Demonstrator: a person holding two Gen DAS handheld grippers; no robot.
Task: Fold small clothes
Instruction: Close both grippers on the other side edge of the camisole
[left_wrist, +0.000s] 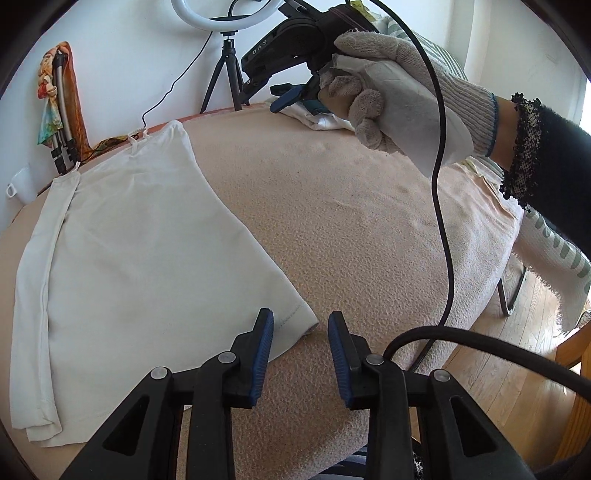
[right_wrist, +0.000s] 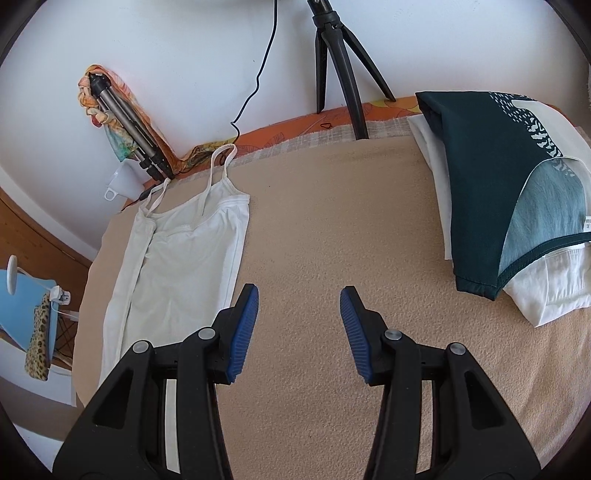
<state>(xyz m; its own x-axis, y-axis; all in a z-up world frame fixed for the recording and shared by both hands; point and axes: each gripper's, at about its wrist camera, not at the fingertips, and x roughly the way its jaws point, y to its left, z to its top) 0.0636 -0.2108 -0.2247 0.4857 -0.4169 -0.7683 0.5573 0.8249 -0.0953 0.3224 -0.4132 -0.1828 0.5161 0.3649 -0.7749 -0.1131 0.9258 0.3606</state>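
A white strappy top (left_wrist: 140, 258) lies flat on the beige blanket (left_wrist: 351, 221), one long side folded in; in the right wrist view it (right_wrist: 184, 243) lies at the left with its straps toward the wall. My left gripper (left_wrist: 301, 325) is open and empty, just above the top's near corner. My right gripper (right_wrist: 299, 299) is open and empty over bare blanket (right_wrist: 332, 240), right of the top. In the left wrist view the right gripper (left_wrist: 291, 98) is held by a gloved hand (left_wrist: 388, 92) at the far side, near a pile of clothes.
A folded dark green garment (right_wrist: 491, 177) lies on white folded clothes (right_wrist: 546, 295) at the right. A black tripod (right_wrist: 340, 74) stands at the wall, a ring light (left_wrist: 207, 14) above. A black cable (left_wrist: 439, 221) hangs across. The table edge and wooden floor (left_wrist: 517, 369) are at the right.
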